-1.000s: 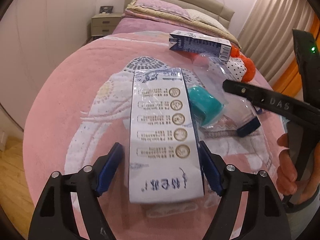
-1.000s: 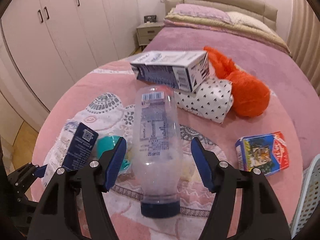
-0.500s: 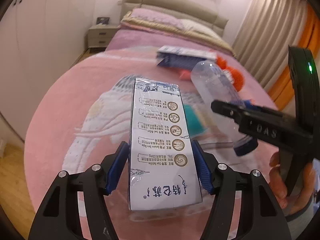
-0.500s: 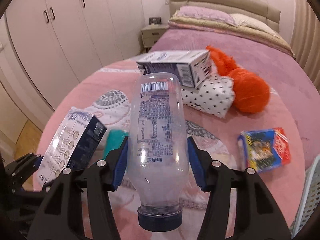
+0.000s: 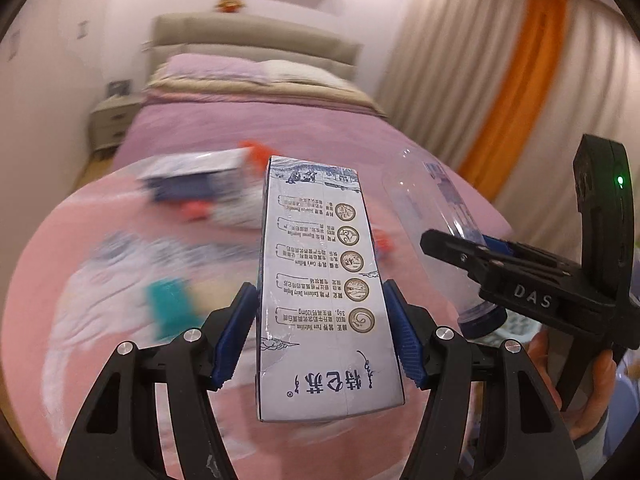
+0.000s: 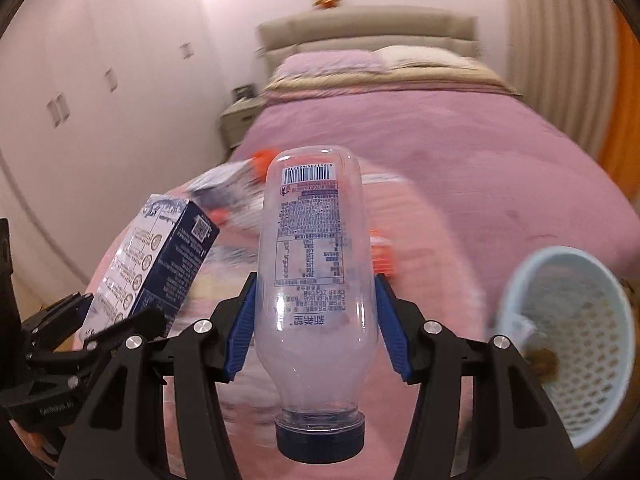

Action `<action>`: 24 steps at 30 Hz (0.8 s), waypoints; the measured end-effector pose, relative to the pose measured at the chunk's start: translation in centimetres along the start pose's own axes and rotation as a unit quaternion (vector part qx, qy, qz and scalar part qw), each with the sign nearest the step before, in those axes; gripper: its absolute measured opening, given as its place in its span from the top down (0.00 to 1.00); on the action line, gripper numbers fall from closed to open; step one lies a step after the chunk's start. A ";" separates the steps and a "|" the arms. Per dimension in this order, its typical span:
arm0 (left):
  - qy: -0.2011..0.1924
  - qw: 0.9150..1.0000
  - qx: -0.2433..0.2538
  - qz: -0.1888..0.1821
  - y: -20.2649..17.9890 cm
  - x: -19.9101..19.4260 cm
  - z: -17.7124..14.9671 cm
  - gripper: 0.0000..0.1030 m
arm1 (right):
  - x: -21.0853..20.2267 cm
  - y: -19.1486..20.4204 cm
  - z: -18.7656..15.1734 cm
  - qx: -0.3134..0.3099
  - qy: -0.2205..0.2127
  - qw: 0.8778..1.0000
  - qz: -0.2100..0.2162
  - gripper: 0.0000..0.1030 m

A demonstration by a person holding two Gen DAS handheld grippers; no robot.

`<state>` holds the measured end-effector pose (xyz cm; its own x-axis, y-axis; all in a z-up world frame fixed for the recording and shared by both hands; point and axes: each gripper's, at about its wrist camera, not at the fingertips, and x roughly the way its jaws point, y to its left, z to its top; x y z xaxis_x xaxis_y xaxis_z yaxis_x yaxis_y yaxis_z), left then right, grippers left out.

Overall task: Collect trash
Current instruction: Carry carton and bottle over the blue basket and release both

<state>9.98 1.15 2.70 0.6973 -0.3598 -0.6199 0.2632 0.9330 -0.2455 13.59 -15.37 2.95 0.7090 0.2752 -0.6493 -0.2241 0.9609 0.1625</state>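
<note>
My left gripper (image 5: 322, 334) pinches a milk carton (image 5: 326, 280) between its half-spread pads; my right gripper (image 6: 314, 326) clamps a clear bottle (image 6: 314, 264), cap near me. A basket (image 6: 576, 344) sits right; blurred, perhaps another carton (image 5: 192, 178) lies farther off.

**Black two-finger grippers with blue pads**

The left gripper (image 5: 324, 338) has angular black plastic arms, ribbed blue pads (image 5: 236, 336) and round silver screws at the joints. The right gripper (image 6: 314, 326) is built alike. From the left wrist view, its black body bears white "DAS" lettering and a small green light, and the hand (image 5: 576, 380) on its handle shows a grey-blue sleeve cuff.
</note>
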 end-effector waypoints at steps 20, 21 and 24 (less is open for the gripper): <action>0.113 0.972 0.060 -0.198 -19.3 18.8 3.0 0.39 | -1.0 -24.9 -4.0 0.223 0.034 0.958 -0.178 0.49; 0.115 0.971 0.056 -0.202 -19.5 19.5 2.9 0.39 | -0.7 -25.1 -4.1 0.226 0.038 0.957 -0.178 0.48; 0.118 0.971 0.060 -0.196 -19.8 19.6 2.0 0.31 | 0.0 -27.0 -4.9 0.234 0.054 0.953 -0.187 0.47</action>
<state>19.83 -24.36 -3.11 0.3581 -0.6668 -0.6536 0.5641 0.7123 -0.4177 16.37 -41.46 -5.03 0.6026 -0.0697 -0.7950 0.3709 0.9065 0.2017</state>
